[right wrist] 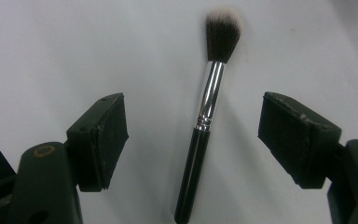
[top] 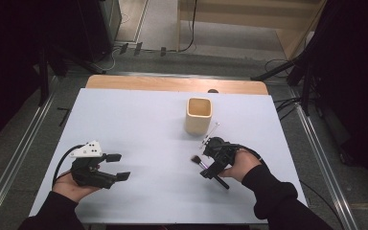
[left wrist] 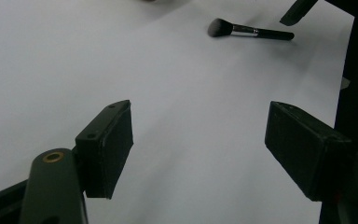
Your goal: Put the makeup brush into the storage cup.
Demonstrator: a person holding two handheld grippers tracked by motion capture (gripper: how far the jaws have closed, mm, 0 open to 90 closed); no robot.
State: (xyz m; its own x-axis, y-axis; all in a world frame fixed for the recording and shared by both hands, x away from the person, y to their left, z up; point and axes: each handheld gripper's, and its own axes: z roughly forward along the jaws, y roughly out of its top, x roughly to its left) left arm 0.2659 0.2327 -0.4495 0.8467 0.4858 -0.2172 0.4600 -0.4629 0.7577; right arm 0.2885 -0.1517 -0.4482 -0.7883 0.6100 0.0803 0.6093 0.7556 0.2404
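Right gripper (top: 210, 163) is held spread above a makeup brush (right wrist: 205, 122), untouched; its handle is partly hidden beneath the gripper in the high view.

From above, the right hand-held gripper (top: 210, 164) covers the middle of the makeup brush (top: 197, 160); the cup's (top: 199, 116) inside is too dim to read; the counter's (top: 139, 124) near edge is cut off.

A recording lab or studio set-up

Wide white-topped table (top: 139, 120) on a wooden board; black curtains (top: 9, 62) on both sides; metal floor rails (top: 19, 158) flanking it; loose black cables (top: 287, 103) across grey carpet; dark stand legs (top: 278, 72) behind.
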